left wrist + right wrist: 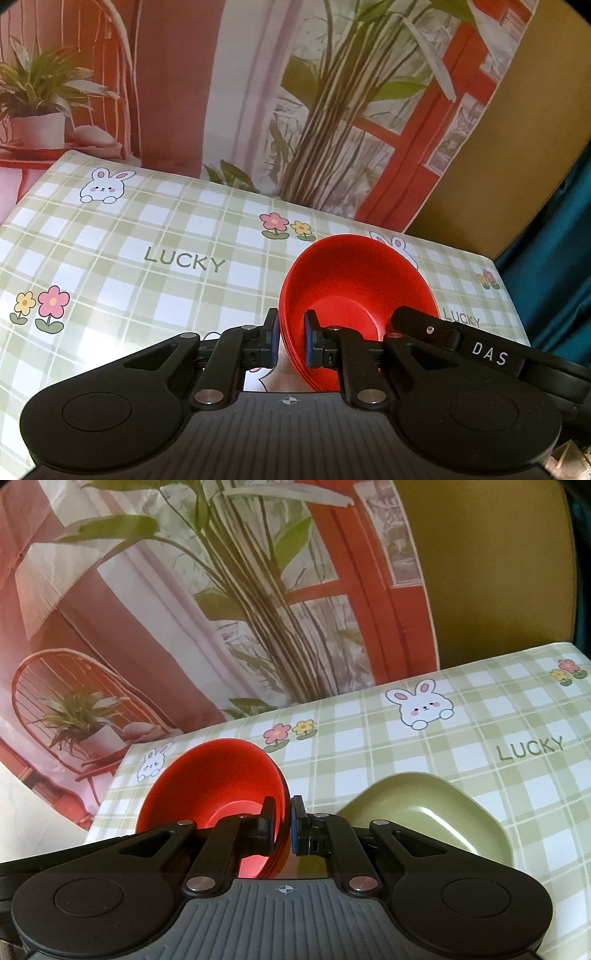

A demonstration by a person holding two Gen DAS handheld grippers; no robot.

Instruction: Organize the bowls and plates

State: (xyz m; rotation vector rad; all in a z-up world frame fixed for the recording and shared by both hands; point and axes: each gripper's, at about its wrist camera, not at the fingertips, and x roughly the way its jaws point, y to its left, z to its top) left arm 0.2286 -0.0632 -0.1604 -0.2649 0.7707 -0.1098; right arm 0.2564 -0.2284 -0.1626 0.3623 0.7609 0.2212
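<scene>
A stack of red bowls is held tilted above the checked tablecloth. My left gripper is shut on the stack's left rim, one finger inside and one outside. My right gripper is shut on the opposite rim of the same red bowls. The right gripper's black finger, marked DAS, shows in the left wrist view. A green squarish plate lies on the cloth just right of the right gripper.
The table has a green checked cloth with rabbits, flowers and LUCKY print. A printed backdrop of plants and a red window stands behind it. The table's right edge meets a teal curtain.
</scene>
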